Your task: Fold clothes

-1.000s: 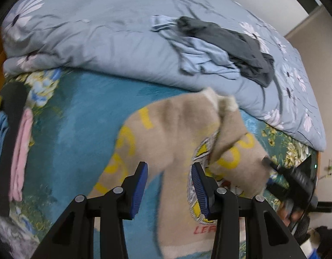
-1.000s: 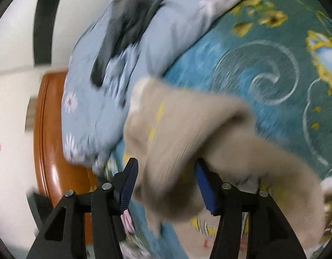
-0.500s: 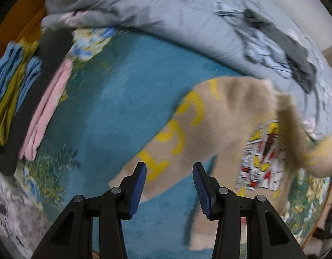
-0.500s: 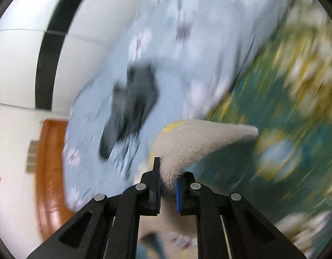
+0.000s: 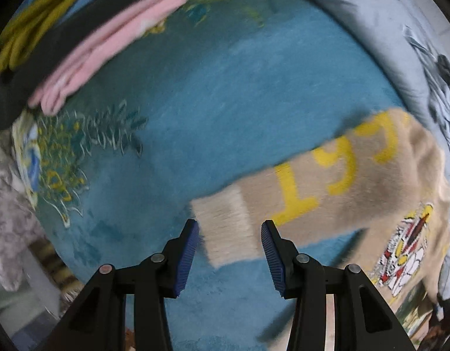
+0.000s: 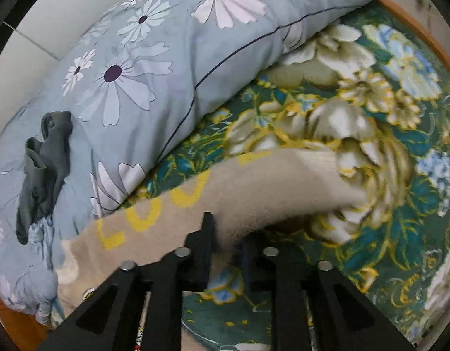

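The sweater (image 5: 350,181) at the right of the left wrist frame is fuzzy beige knit, its cuff ribbed, with flat yellow numerals and a printed patch. Under it the bed cover (image 5: 225,93) is a plush, short-piled blue-green cloth, matt, patterned with flowers. The quilt (image 6: 172,58) in the upper left of the right wrist frame is smooth, thin cotton-like cloth with soft creases. The left gripper (image 5: 229,256) has matt black plastic fingers (image 5: 306,275) with finely ridged blue pads and small shiny metal pins. The bed frame (image 6: 415,26) at the upper right edge is glossy orange-brown wood.
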